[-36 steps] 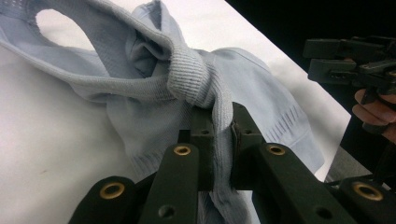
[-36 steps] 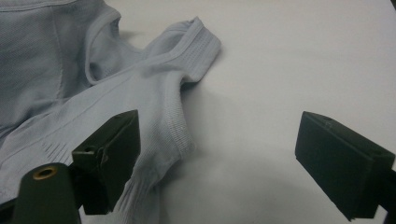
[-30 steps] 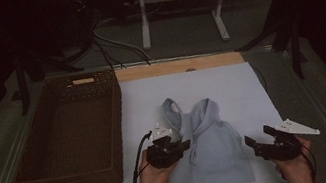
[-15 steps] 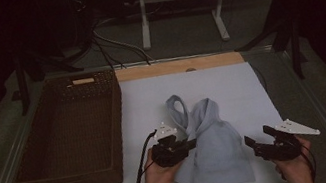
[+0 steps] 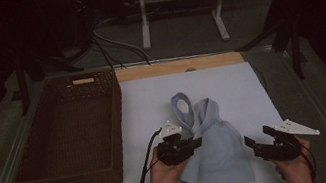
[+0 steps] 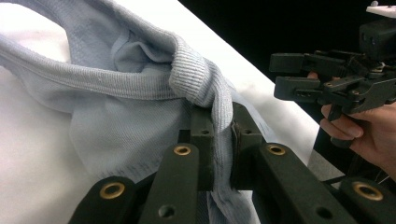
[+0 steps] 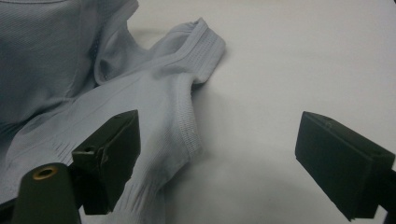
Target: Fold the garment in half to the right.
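Where the white table top carries a crumpled pale blue knitted garment, we see that garment lying right of the middle and toward the near edge, its ribbed opening turned toward the far side. To its left stands a dark brown woven wicker basket, rectangular and well apart from the cloth. A strip of light wooden board runs along the far edge of the table top.

We find the left gripper at the garment's left edge, held in a hand that comes in from the bottom of the high view, with a black cable trailing back toward the person. In the left gripper view its two black jaws are pressed together on a fold of the ribbed hem, which hangs down between them and is lifted a little above the table. So this tool is closed and has hold of the cloth.

We see the right gripper just beyond the garment's right edge, near the table's front right corner, carried by the other hand and bearing a grey three-cornered plate. In the right gripper view its jaws stand wide apart with nothing between them; one jaw lies over the cloth's hem, the other over bare table.
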